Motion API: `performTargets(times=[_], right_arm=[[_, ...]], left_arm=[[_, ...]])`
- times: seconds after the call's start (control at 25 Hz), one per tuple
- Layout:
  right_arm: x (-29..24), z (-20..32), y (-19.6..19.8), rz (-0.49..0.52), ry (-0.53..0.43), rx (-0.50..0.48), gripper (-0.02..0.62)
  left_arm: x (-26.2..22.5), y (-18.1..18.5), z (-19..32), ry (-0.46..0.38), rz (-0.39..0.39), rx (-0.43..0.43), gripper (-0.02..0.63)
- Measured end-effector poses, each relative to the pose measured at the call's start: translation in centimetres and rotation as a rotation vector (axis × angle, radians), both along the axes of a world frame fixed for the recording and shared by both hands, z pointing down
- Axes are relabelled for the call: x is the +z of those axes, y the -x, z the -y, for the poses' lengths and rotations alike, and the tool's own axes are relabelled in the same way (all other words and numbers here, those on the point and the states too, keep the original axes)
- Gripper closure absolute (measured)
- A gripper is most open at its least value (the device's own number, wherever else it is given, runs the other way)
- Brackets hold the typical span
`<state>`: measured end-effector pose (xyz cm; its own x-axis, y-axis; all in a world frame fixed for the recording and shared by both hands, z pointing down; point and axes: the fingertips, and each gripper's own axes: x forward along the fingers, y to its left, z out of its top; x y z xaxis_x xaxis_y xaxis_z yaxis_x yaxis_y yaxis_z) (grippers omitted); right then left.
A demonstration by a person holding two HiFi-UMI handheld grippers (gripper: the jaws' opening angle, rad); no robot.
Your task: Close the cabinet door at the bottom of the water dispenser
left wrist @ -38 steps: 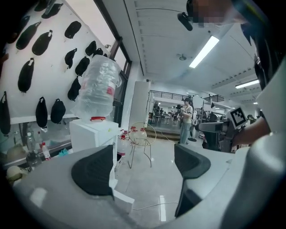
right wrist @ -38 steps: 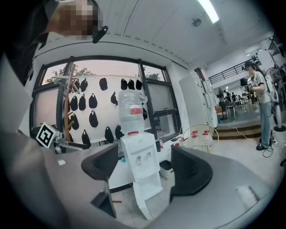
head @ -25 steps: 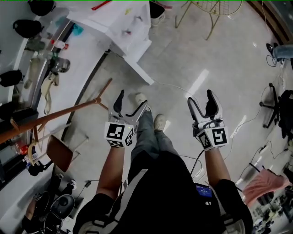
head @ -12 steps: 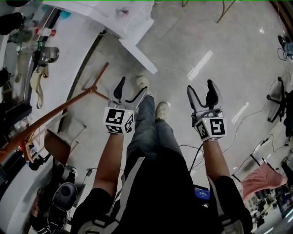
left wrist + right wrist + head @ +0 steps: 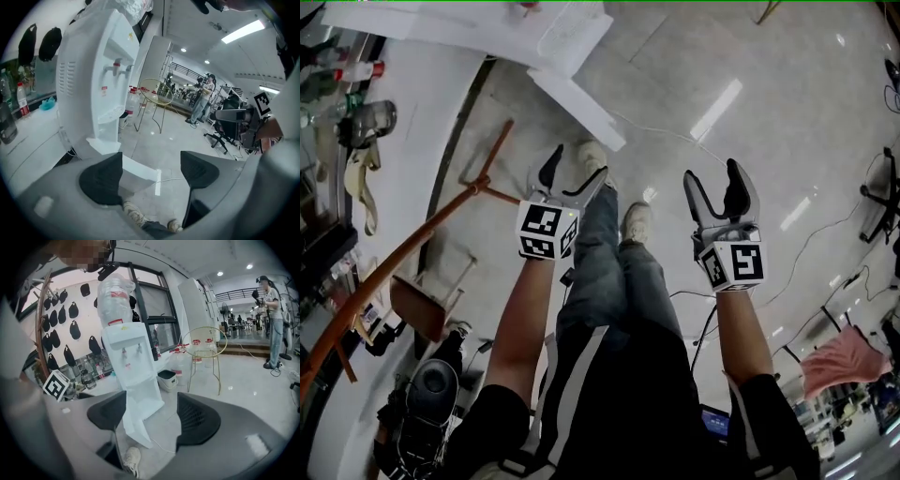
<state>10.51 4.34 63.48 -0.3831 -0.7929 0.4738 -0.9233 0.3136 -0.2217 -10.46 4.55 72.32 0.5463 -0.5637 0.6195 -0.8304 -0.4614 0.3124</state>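
The person is holding both forearms out ahead, side by side and well apart, with the left arm [image 5: 518,323] on the left and the right arm [image 5: 741,337] on the right. The left gripper [image 5: 577,167] is pointing away and downward, its fingers [image 5: 101,180] standing wide apart with nothing between them. The right gripper [image 5: 712,173] is pointing the same way. Its fingers [image 5: 197,420] have just been closing slightly, yet are gaping wide and gripping nothing.
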Motion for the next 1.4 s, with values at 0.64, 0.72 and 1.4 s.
performTargets(times=[0.64,0.72,1.4], right_arm=[[9.0,1.3,2.1,-0.052,0.136,-0.019,0.273],[9.3,1.2,2.3,-0.054,0.147,-0.027,0.273],[10.2,1.9,2.2,-0.059,0.188,-0.016,0.281]], left_arm=[[11.6,-0.5,0.3,0.237,-0.048,0.001,0.219],[12.4,-0.8,0.1,0.258,-0.050,0.013,0.219],[15.5,-2.7,1.5,0.347,-0.075,0.062,0.219]])
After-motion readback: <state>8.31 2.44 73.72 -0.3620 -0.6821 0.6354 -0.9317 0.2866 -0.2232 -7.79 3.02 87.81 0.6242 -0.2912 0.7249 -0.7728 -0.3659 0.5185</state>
